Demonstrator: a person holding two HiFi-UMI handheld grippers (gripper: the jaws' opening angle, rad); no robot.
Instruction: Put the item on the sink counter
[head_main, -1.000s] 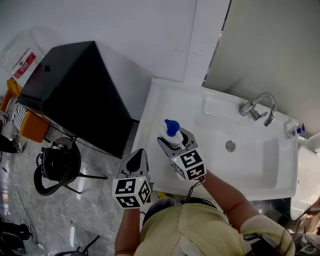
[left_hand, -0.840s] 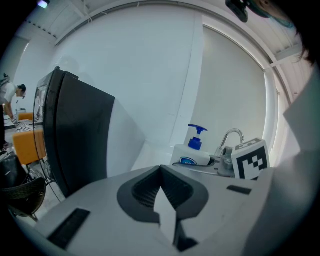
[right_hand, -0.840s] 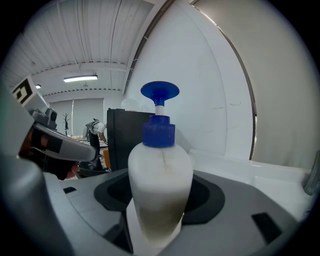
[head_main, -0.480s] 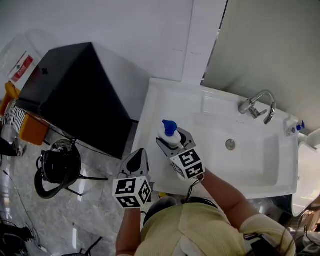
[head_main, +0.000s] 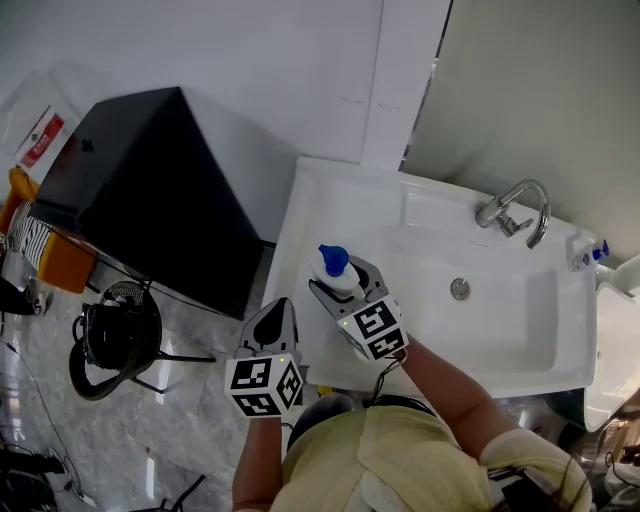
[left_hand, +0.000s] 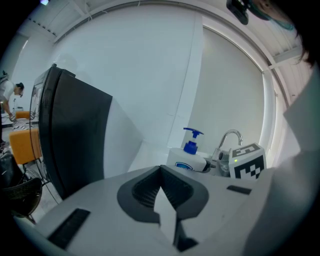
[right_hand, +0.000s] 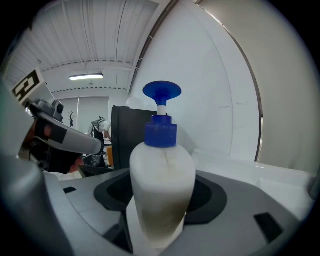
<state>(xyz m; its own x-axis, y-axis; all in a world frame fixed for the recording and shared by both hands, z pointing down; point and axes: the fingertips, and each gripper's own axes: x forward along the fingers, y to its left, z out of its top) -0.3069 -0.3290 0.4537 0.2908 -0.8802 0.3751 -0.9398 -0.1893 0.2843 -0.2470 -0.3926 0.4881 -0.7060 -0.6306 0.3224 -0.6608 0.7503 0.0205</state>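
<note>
Bottle (head_main: 333, 268) upright, clamped in right gripper (head_main: 342, 282) — over counter (head_main: 298, 232)

The white sink counter (head_main: 308, 222) is seen at centre frame; a chrome faucet (head_main: 499, 213) is mounted at its upper right.

Against the white wall (head_main: 260, 60) stands a tall black cabinet (head_main: 150, 190), with a red-and-white label (head_main: 40, 140) on the pale surface just past its far corner; an orange box (head_main: 62, 258) sits at its left side, and on the glossy grey marble floor (head_main: 170, 420) in front is a round black wire-frame thing (head_main: 115, 335) on thin legs (a stool or a bin, I cannot tell which). Over to the right a curved chrome tap (head_main: 520, 210) stands at the back, with a round metal drain (head_main: 460, 289) a little apart in front of it; behind the tap rises a plain grey panel (head_main: 540, 90).
</note>
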